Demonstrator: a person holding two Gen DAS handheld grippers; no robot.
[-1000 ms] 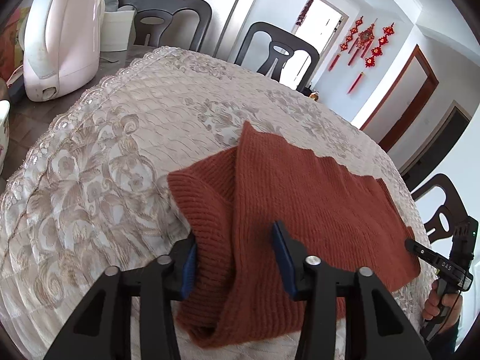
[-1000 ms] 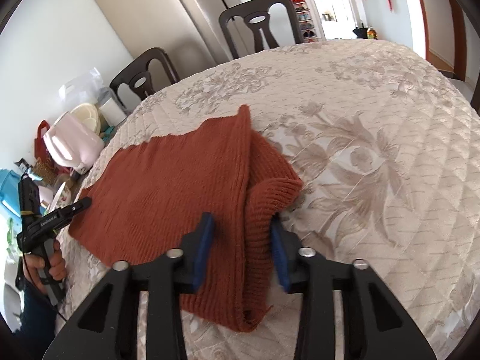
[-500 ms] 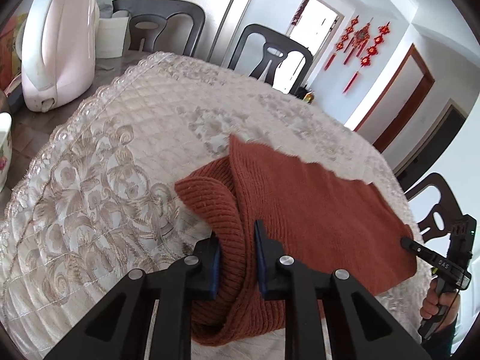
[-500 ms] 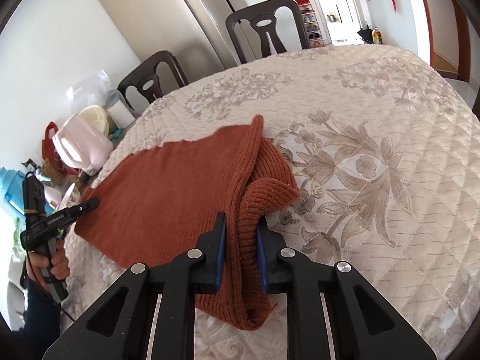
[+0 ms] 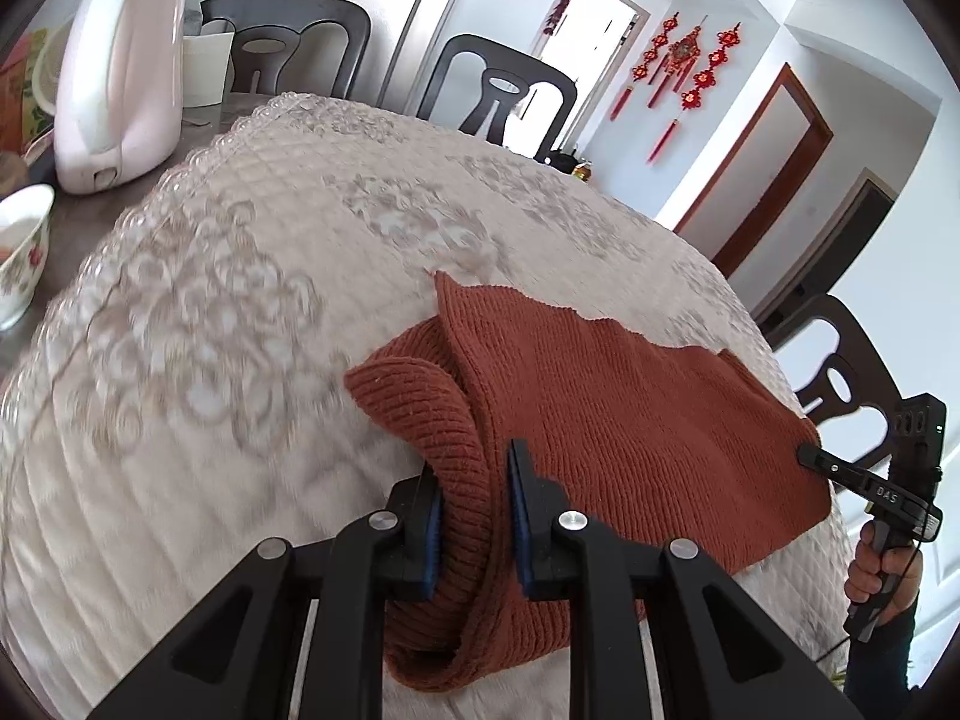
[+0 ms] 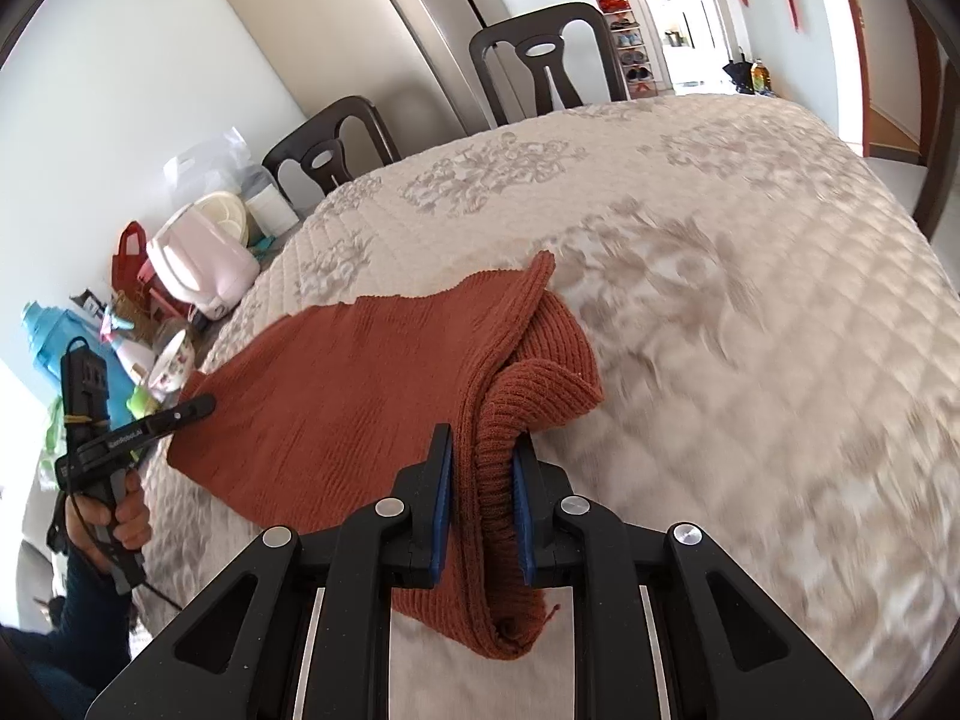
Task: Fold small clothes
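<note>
The rust knit (image 5: 630, 420) lies on the quilted cloth (image 5: 240, 300), its near edge lifted. The left gripper (image 5: 474, 516) and right gripper (image 6: 480, 510) are each clamped on a bunched ribbed corner. Soft, thick and stretchy, it will probably sag between grips, so the ribbed corners are the place to hold.

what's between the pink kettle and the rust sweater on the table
Only bare quilted tablecloth, plus a strip of dark tabletop beside the kettle; nothing stands between it and the sweater. The left wrist view shows this best.
</note>
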